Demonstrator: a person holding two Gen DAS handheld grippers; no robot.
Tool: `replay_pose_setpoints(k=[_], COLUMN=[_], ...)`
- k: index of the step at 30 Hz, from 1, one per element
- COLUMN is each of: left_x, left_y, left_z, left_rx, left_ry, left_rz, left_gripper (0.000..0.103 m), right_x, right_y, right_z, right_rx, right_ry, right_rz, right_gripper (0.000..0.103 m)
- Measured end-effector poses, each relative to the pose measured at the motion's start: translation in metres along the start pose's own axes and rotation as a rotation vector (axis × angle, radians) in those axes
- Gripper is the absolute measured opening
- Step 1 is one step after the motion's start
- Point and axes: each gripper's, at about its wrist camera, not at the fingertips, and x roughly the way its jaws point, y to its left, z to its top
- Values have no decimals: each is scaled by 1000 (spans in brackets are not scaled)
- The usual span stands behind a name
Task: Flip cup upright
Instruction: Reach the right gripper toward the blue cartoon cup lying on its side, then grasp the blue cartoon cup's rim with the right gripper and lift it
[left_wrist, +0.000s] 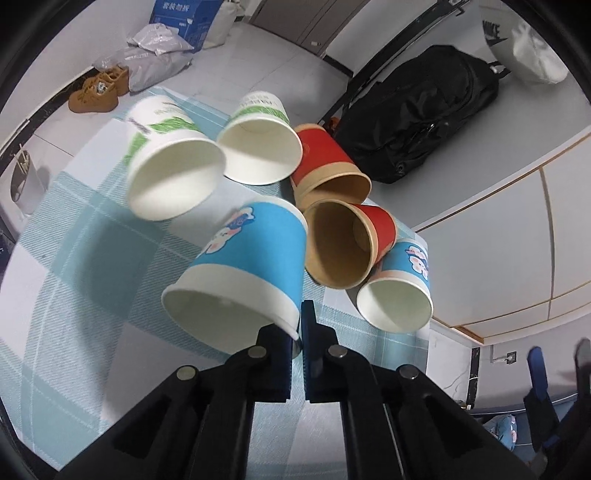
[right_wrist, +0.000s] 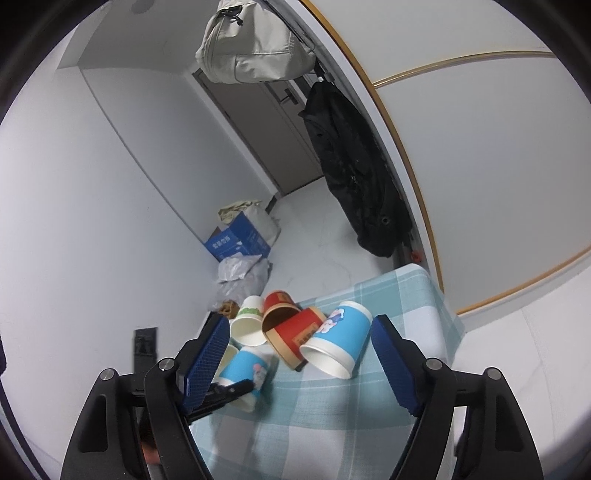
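Note:
Several paper cups lie on their sides on a blue-checked tablecloth (left_wrist: 74, 295). My left gripper (left_wrist: 297, 332) is shut on the rim of a blue cup (left_wrist: 255, 258) with a cartoon print, mouth toward the camera. Behind it lie two white-green cups (left_wrist: 166, 147), two red cups (left_wrist: 325, 162) and another blue cup (left_wrist: 402, 288). In the right wrist view my right gripper (right_wrist: 299, 354) is open and empty above the table, with the second blue cup (right_wrist: 340, 339) lying between and beyond its fingers. The held blue cup (right_wrist: 247, 373) shows at the left there.
A black backpack (left_wrist: 417, 118) hangs by the table's far edge. On the floor are brown shoes (left_wrist: 98, 90), grey parcels (left_wrist: 155, 59) and a blue box (left_wrist: 184, 14). A white bin (left_wrist: 22, 184) stands at the left. The table edge (right_wrist: 443, 295) runs by the wall.

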Motion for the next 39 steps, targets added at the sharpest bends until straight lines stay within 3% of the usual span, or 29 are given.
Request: replay_pose_setpoints(k=[5, 13, 23, 29, 35, 39], left_x=[-20, -44, -55, -53, -35, -33], left_y=[7, 8, 12, 13, 20, 14], left_z=[-13, -30, -61, -85, -97, -97], left_rx=[38, 66, 113, 140, 91, 110], left_ry=[-30, -67, -110, -78, 21, 59], left_rz=[-14, -48, -39, -42, -58, -60], left_gripper=[0, 0, 0, 0, 0, 1], right_x=[4, 2, -5, -11, -12, -12], right_y=[5, 9, 16, 21, 21, 20], right_z=[-7, -24, -35, -39, -41, -44], right_rx=[-18, -18, -68, -90, -93, -88], right_ry=[57, 99, 77, 67, 65, 67], right_rz=[-30, -23, -35, -33, -35, -32], right_gripper=[68, 68, 68, 69, 69, 69])
